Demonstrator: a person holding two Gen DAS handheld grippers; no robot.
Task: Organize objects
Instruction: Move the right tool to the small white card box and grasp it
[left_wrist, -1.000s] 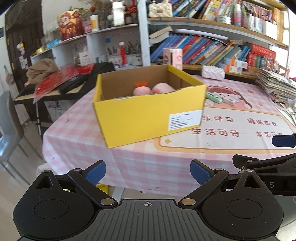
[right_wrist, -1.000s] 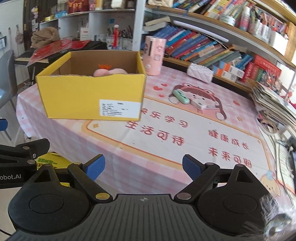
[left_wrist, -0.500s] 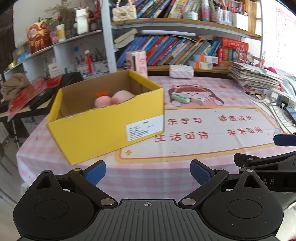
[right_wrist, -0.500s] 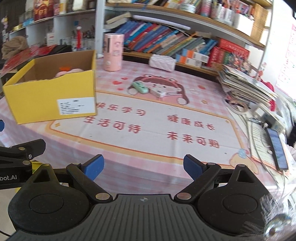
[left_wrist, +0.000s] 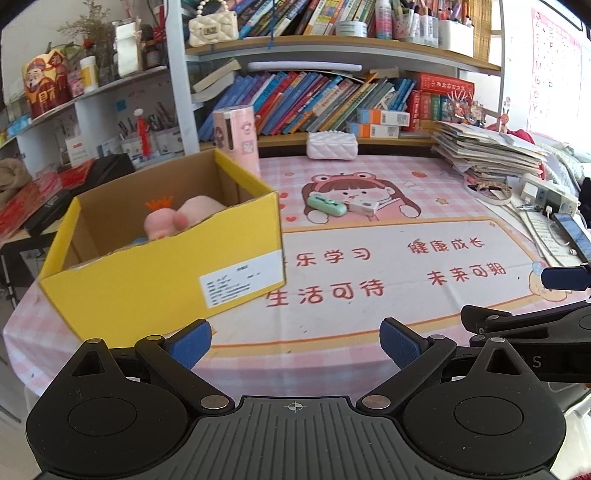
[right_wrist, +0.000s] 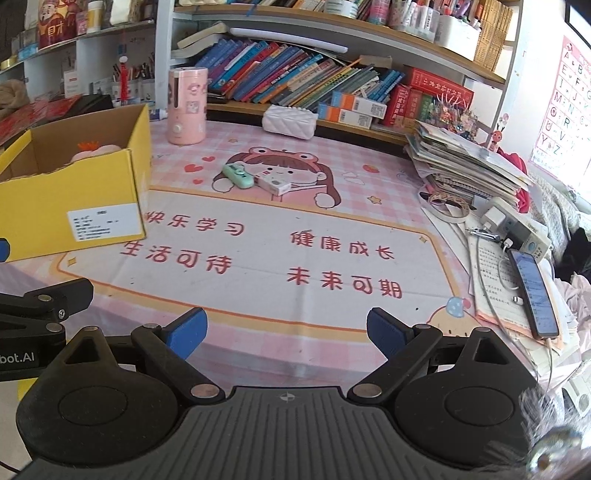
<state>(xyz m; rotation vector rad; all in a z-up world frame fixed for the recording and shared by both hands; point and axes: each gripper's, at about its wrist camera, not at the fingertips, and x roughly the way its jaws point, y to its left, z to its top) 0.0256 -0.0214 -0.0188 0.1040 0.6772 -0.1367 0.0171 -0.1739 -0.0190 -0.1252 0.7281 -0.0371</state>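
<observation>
Your left gripper (left_wrist: 295, 341) and your right gripper (right_wrist: 286, 332) both hover above the near edge of a table covered in a pink checked cloth with a cartoon girl and red Chinese lettering (right_wrist: 258, 243). Both sets of blue-padded tongs are spread wide and released, with nothing between them. To your left stands an open yellow cardboard box with a white label (left_wrist: 155, 273), and a soft pink plush toy with an orange crown (left_wrist: 173, 218) lies inside it. Near the middle of the cloth, well apart from both grippers, a small mint-green oblong case (right_wrist: 238, 175) lies touching a small white rectangular box (right_wrist: 273, 183). Beyond them, a tall pink cylindrical appliance (right_wrist: 186, 105) stands upright just behind the box, and a white quilted pouch (right_wrist: 290, 121) lies by the bookshelf. A stack of papers and a phone (right_wrist: 533, 291) fill the table's right side.
</observation>
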